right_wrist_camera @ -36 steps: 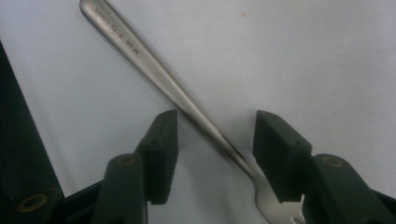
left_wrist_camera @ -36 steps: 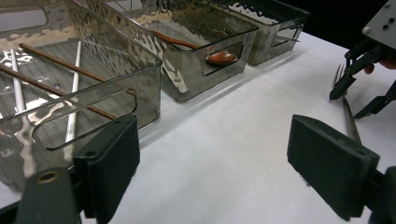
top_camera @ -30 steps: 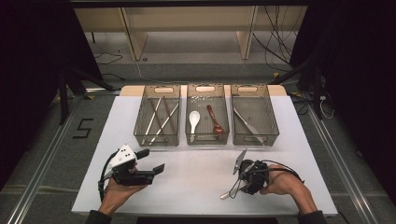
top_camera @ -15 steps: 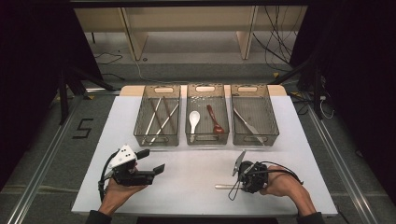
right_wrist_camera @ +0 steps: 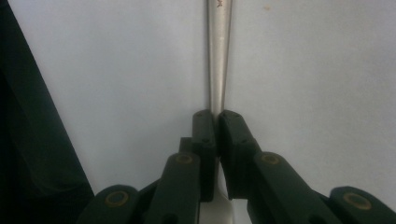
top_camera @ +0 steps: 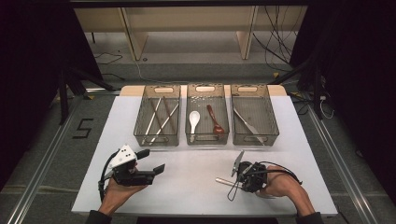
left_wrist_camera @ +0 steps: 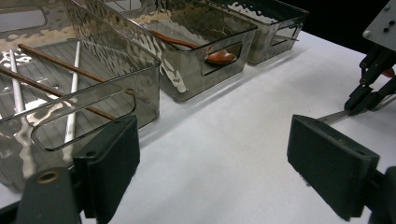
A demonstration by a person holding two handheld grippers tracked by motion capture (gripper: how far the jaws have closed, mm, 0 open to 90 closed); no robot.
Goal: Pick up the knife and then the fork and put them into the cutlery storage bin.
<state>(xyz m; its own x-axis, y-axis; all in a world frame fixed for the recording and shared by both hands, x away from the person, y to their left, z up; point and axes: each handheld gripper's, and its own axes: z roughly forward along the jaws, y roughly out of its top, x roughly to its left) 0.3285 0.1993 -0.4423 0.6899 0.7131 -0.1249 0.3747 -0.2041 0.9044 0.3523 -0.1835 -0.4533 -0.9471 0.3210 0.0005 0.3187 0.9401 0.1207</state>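
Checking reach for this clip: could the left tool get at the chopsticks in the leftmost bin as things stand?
Probably yes. The left tool is open and holds nothing, and the leftmost bin has no lid, so the chopsticks lie exposed. The near wall stands between them; it would likely have to come in from above.

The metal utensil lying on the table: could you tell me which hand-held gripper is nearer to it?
Right. The right hand-held gripper is shut on the utensil, pads pinching its handle. The left hand-held gripper sits open across the table, apart from it.
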